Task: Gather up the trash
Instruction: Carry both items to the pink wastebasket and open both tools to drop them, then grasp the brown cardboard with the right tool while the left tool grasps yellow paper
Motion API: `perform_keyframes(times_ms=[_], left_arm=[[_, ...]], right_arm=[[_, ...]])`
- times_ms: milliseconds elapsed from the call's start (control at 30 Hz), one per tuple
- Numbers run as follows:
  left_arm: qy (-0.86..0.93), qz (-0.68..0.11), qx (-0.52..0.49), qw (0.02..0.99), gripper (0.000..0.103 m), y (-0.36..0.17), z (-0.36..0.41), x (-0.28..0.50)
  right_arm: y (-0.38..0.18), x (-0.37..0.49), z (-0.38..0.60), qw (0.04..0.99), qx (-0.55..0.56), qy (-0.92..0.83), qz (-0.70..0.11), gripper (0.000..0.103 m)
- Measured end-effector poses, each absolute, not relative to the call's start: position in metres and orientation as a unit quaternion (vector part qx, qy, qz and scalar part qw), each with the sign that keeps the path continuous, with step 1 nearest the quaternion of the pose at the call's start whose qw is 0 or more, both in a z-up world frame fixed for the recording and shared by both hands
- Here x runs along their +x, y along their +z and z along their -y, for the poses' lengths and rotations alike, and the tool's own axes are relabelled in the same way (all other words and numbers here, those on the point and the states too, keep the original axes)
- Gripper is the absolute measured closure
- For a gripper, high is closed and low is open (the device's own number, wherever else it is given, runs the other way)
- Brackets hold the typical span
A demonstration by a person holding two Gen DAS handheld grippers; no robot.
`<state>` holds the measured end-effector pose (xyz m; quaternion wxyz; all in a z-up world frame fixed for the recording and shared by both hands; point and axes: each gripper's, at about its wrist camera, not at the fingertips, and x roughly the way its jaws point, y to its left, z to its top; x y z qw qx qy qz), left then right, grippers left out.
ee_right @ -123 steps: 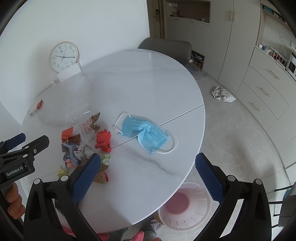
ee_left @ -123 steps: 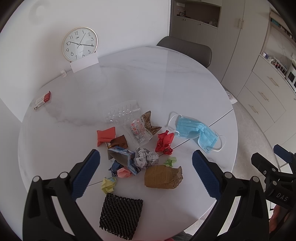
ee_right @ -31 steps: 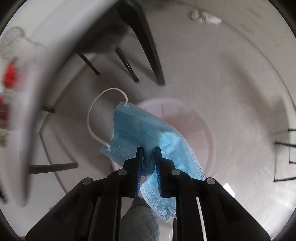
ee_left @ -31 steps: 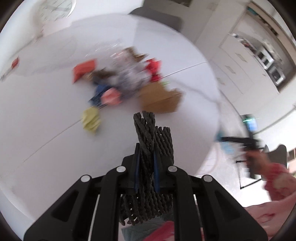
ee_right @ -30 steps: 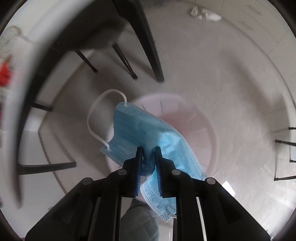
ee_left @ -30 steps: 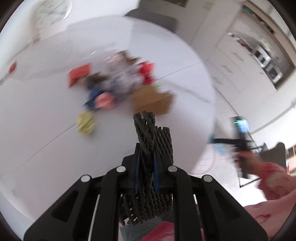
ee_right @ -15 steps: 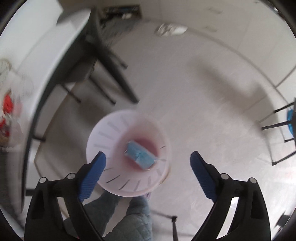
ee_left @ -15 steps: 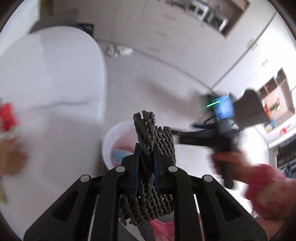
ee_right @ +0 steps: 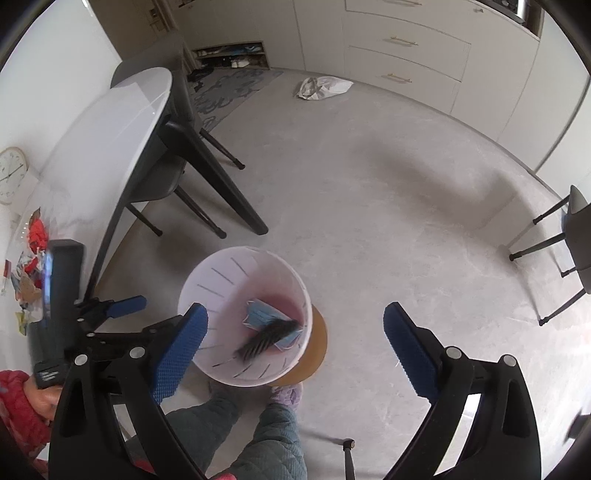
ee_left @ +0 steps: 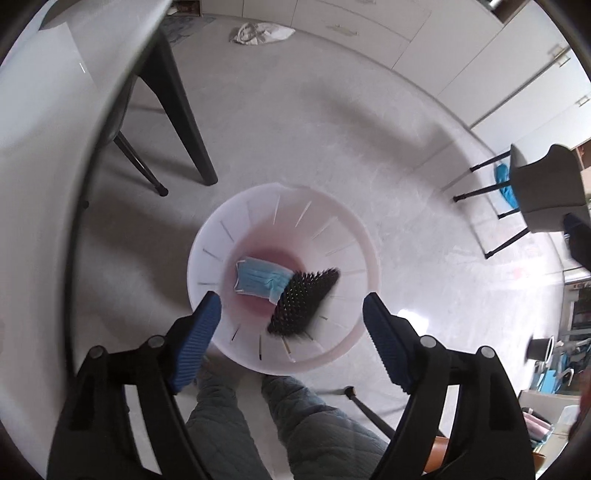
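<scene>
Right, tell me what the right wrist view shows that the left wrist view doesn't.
Only the right wrist view shows the leftover coloured scraps on the white round table, the wall clock, and the left hand-held gripper from outside.

Only the left wrist view shows the grey chair with blue cloth.

Both show the pale pink slotted plastic bin holding the blue face mask and black foam mesh sleeve, plus the crumpled white bag on the floor. Both hand-held grippers are open and empty; the left one's jaws have just opened.
</scene>
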<state>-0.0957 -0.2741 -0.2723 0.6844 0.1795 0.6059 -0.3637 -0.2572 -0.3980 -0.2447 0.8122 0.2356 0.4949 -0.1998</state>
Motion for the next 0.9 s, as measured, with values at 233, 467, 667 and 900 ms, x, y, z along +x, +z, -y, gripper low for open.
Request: perform_keyframes(times_ms=[233,467,667,900], left_arm=[[-0.373,-0.51,0.131,0.763,0.007,-0.119,0.192,-0.101],[-0.22,-0.477,0.11,0.844,0.007,-0.052,0.053,-0.074],[-0.091,-0.502,0.027,0.86,0.007,-0.068,-0.066,-0.044],[-0.073,-0.54,0.005,0.839,0.008,-0.126,-0.131,-0.012]], right_arm=[[-0.197,-0.212,0.358,0.844,0.221,-0.12,-0.473,0.005],[-0.17,-0.123,0.245,0.87,0.156,0.043,-0.465,0.003],[-0.189,-0.038,0.129,0.849,0.132,0.151,-0.489,0.003],[-0.233,0.004,0.083,0.798,0.175,0.158,-0.554,0.046]])
